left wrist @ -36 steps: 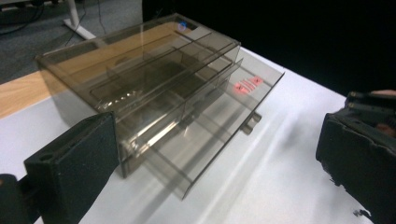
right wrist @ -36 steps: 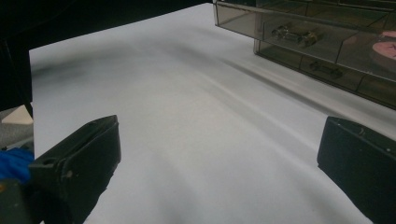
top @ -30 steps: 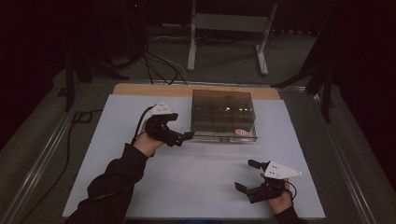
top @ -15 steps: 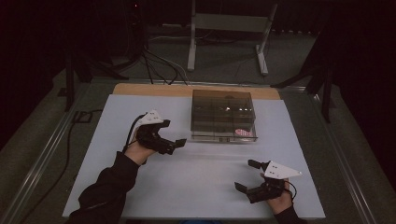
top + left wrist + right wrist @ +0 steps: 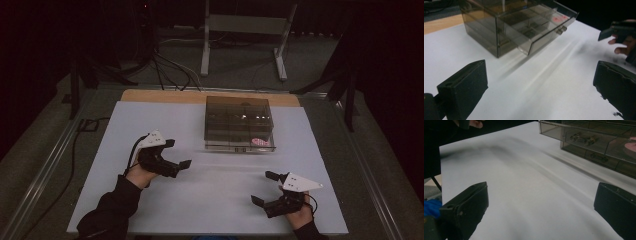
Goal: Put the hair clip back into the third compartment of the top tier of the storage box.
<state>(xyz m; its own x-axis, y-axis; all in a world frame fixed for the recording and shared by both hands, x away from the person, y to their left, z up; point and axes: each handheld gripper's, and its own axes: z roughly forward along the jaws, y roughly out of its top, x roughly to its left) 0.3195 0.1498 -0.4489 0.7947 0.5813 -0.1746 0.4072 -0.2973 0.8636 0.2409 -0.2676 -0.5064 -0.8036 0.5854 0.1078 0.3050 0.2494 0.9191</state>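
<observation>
High view shows the left gripper (image 5: 179, 153) held low over the table (image 5: 220, 200), jaws wide apart and empty (angled toward the smoky drawer box (image 5: 239, 122)); the right gripper (image 5: 265, 187) likewise gapes, empty.

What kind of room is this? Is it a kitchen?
Not a kitchen; probably a lab or recording workshop. A white table holds a clear drawer box, cables trail over the dark floor, and a metal stand waits behind.
</observation>
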